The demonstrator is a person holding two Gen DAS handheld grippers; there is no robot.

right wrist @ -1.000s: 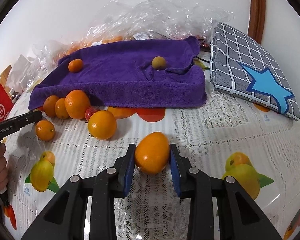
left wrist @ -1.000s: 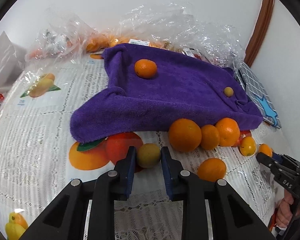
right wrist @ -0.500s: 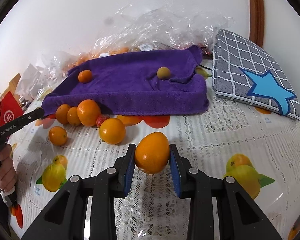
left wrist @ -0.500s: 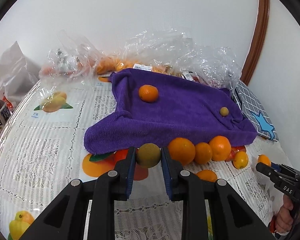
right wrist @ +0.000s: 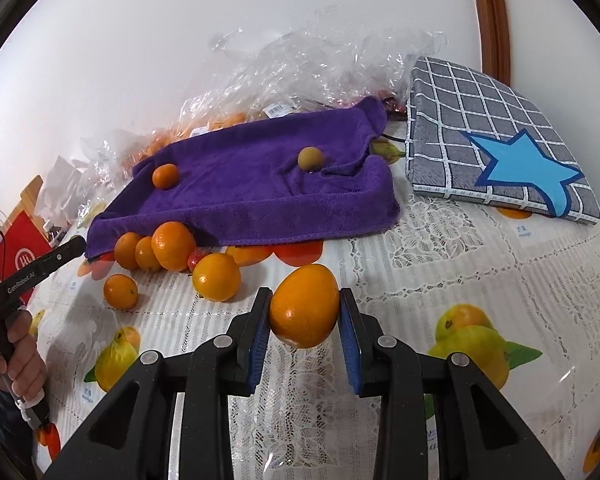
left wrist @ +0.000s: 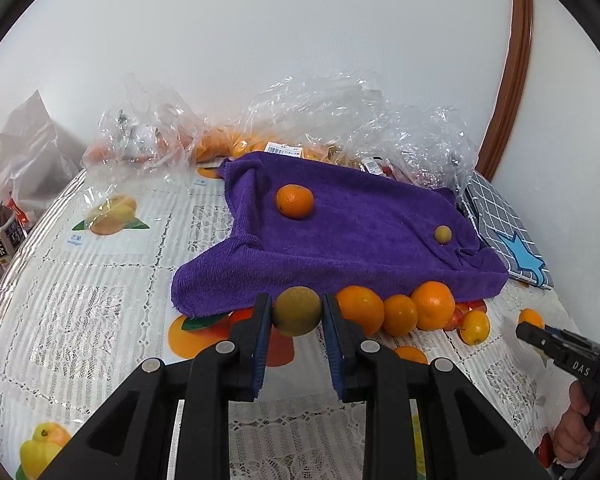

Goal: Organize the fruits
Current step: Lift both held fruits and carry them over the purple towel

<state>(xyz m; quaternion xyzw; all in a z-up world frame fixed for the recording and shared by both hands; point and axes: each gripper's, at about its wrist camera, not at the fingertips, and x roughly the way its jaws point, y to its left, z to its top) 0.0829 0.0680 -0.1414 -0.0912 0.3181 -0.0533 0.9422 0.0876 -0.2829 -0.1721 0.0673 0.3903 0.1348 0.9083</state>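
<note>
My left gripper is shut on a small brownish-green round fruit and holds it above the table, just in front of the purple towel. My right gripper is shut on a large orange, also lifted off the table. On the towel lie a small orange and a small brownish fruit; both show in the right wrist view, the orange and the brownish fruit. Several oranges sit along the towel's front edge.
Clear plastic bags with fruit lie behind the towel by the wall. A grey checked cushion with a blue star lies right of the towel. Bottles stand at the far left. The lace tablecloth has printed fruit pictures.
Both grippers have risen from the table with their fruit held. The left one lifted the brownish fruit most, so the towel and oranges now sit lower and farther in view.
</note>
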